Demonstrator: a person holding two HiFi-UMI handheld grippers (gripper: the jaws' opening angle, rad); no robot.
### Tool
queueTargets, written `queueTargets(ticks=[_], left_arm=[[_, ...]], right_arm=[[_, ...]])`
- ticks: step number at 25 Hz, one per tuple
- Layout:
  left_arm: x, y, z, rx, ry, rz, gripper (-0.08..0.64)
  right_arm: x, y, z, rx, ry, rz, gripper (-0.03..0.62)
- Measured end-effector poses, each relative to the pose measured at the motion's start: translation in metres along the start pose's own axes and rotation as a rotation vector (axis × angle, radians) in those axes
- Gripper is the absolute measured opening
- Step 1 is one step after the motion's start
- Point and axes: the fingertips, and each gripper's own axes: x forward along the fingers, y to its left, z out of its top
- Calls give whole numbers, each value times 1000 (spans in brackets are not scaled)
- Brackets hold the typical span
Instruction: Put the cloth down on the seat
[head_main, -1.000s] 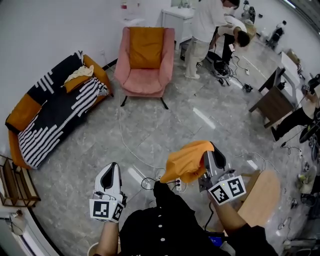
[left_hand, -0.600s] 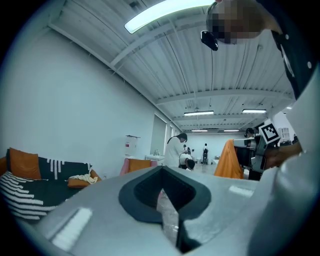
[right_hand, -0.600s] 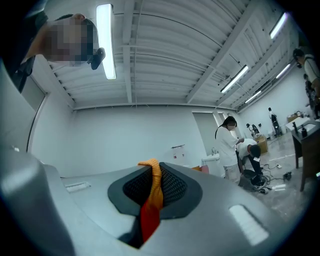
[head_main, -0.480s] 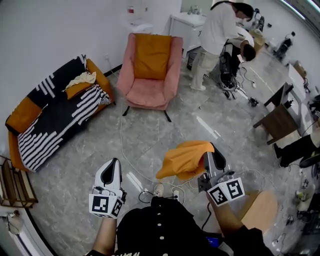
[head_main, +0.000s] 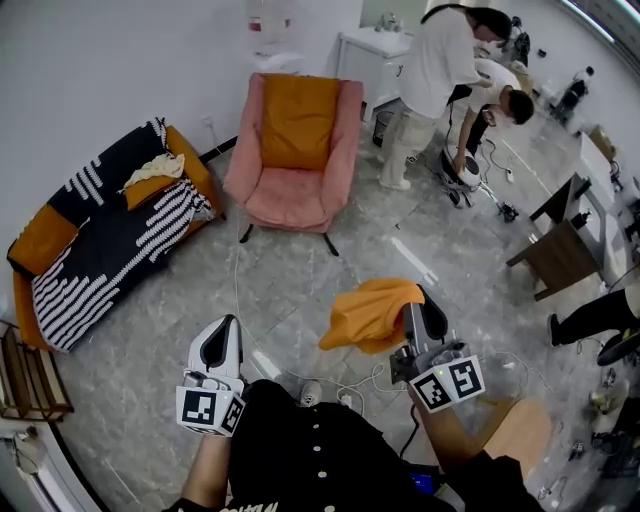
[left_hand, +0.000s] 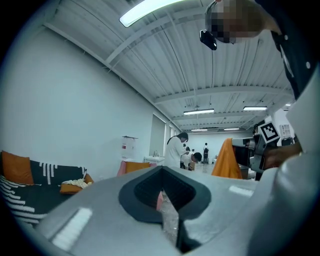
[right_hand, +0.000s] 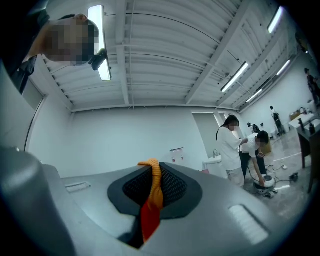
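Cloth in transit: the right gripper (head_main: 425, 312) pinches a fold of an orange cloth (head_main: 372, 314) between its dark, ribbed pads. The rest of the soft fabric drapes in a loose bunch to the left of the jaws, above the floor and well short of the pink armchair (head_main: 288, 206). Holding it by one edge lets it hang free, so it should settle onto a seat once released. The left gripper (head_main: 222, 336), level with the right and equally far from the armchair, has its jaws pressed together on nothing and seems to have no part in the carry.

The armchair stands ahead, padded, on thin dark legs, with an orange cushion (head_main: 298, 107) upright against its back and its seat bare. That makes it the likely landing spot, though a sofa (head_main: 105, 240) under a black-and-white striped throw sits to the armchair's left. The floor (head_main: 300, 290) before the armchair is glossy grey stone-look tile, crossed by a thin pale cable (head_main: 240, 290). To the armchair's right, people (head_main: 440, 70) in white tops bend over equipment.
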Motion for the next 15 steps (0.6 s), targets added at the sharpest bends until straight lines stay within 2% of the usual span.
queueTargets(ticks=[8,15], left_arm=[[28,18,-2,7,13,26,0],[72,36,-5,-12,12,-1,0]], right_arm=[[26,-23,-12,15,18,-24,44],[63,-38,-15,6,14,-32,44]])
